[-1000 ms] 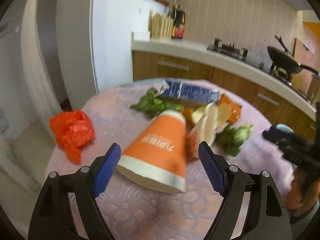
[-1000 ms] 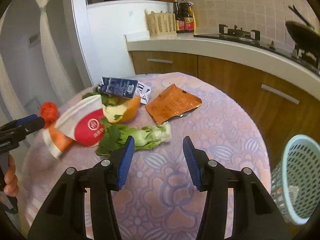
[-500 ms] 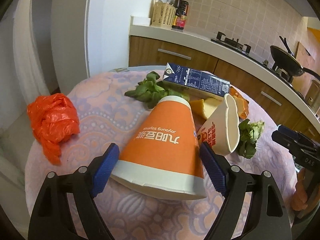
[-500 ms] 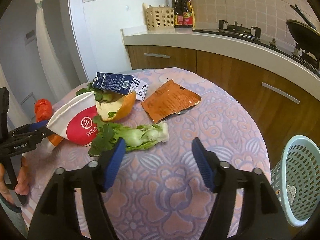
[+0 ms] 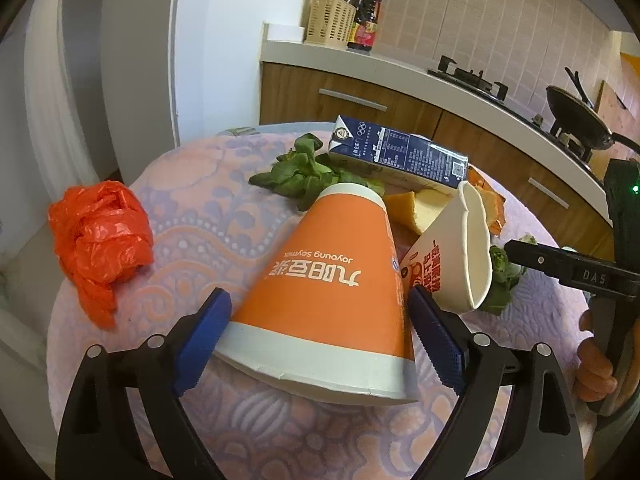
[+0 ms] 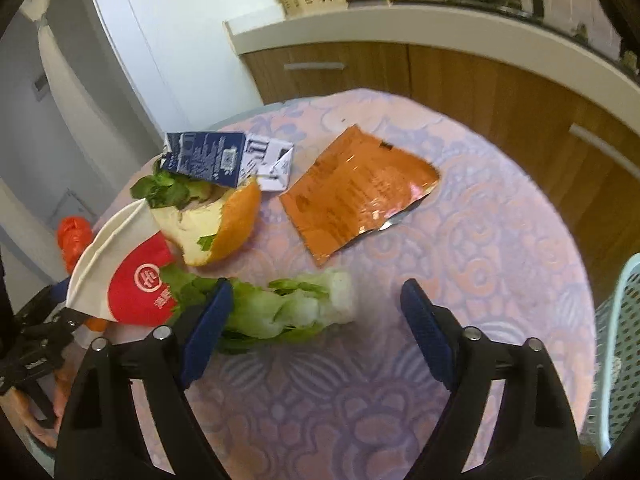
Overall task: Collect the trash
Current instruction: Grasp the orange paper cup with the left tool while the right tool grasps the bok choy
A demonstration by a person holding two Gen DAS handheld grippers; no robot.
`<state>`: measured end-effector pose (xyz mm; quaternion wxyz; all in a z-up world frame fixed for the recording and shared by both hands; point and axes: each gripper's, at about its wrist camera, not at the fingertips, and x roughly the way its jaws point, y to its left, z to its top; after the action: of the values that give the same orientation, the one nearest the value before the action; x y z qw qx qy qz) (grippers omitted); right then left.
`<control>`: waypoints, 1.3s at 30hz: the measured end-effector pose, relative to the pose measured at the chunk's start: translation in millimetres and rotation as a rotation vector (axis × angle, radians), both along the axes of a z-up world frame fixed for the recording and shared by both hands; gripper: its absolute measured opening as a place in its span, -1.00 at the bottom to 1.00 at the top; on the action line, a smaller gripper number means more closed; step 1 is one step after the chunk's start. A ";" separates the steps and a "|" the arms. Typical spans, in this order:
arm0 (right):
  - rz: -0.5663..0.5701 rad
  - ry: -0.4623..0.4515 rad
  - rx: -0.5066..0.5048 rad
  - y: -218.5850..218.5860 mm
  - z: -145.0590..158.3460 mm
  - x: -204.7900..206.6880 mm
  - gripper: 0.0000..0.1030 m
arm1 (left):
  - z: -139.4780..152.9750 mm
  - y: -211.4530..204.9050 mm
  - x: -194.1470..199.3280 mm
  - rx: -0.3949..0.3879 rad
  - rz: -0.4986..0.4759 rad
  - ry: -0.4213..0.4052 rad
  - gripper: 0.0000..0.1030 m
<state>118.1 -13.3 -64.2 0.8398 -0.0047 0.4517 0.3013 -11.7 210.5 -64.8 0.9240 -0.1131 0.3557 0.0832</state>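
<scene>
An orange paper cup [image 5: 332,280] lies on its side on the round table, mouth toward me. My left gripper [image 5: 318,332] is open with its blue pads either side of the cup's wide end, apart from it. A flattened red-and-white cup [image 5: 460,256] lies to its right and also shows in the right wrist view [image 6: 128,272]. My right gripper [image 6: 316,320] is open over a bok choy stalk [image 6: 292,308], whose leafy end reaches the left pad. A blue milk carton [image 6: 208,156], a pomelo peel [image 6: 216,228] and an orange foil wrapper [image 6: 352,196] lie beyond.
A crumpled red plastic bag [image 5: 96,232] lies at the table's left edge. A light-blue mesh basket [image 6: 620,340] stands beside the table at the right. Loose green leaves [image 5: 300,176] lie by the carton. A kitchen counter [image 5: 400,64] with a stove runs behind.
My left gripper has moved in until its pads flank the orange cup. My right gripper has opened wider and dropped closer over the bok choy.
</scene>
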 end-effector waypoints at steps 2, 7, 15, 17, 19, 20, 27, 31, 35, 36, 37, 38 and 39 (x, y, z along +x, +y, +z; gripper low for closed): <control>0.008 0.001 0.018 -0.9 0.9 -3.0 0.12 | 1.1 -1.8 -0.6 0.012 0.002 -0.003 0.65; -0.007 -0.037 0.048 -11.5 10.8 -11.7 -0.39 | 5.7 -12.0 -7.2 0.061 0.012 -0.029 0.47; -0.009 -0.084 0.084 -34.7 26.6 -39.0 -0.41 | 34.9 -23.7 -43.0 0.042 0.039 -0.105 -0.97; -0.011 -0.113 0.086 -40.2 36.7 -47.5 -0.41 | 35.0 -20.3 -45.5 -0.028 0.007 -0.103 -1.00; -0.009 -0.121 0.094 -43.1 43.0 -50.5 -0.41 | 30.0 -19.2 -46.0 -0.035 -0.001 -0.091 -1.00; -0.004 -0.119 0.097 -43.0 43.7 -51.0 -0.41 | 26.1 -16.8 -46.9 -0.033 0.007 -0.077 -1.00; 0.024 -0.115 0.090 -43.1 42.8 -60.3 -0.41 | 25.1 2.8 -49.9 -0.030 0.054 -0.086 0.39; 0.039 -0.117 0.094 -38.4 43.2 -63.8 -0.41 | 9.4 12.0 -29.9 -0.076 0.032 -0.009 0.41; 0.043 -0.124 0.091 -35.7 44.6 -65.6 -0.41 | -4.5 12.3 -15.8 -0.192 -0.024 0.012 0.55; 0.042 -0.127 0.088 -35.5 44.7 -65.9 -0.41 | -5.8 9.3 -14.0 -0.195 -0.029 0.012 0.55; 0.041 -0.129 0.086 -35.7 44.9 -66.0 -0.41 | -7.8 5.5 -12.1 -0.189 -0.033 0.018 0.54; 0.040 -0.130 0.086 -36.4 44.9 -65.7 -0.41 | -9.2 0.5 -9.8 -0.181 -0.041 0.024 0.44; 0.038 -0.129 0.087 -37.3 44.8 -65.1 -0.41 | -9.5 -3.7 -8.6 -0.185 -0.059 0.023 0.23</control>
<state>53.0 -50.6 -19.4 0.8607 0.0040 0.3828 0.3357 -20.2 206.9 -74.3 0.9074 -0.1867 0.3757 0.0240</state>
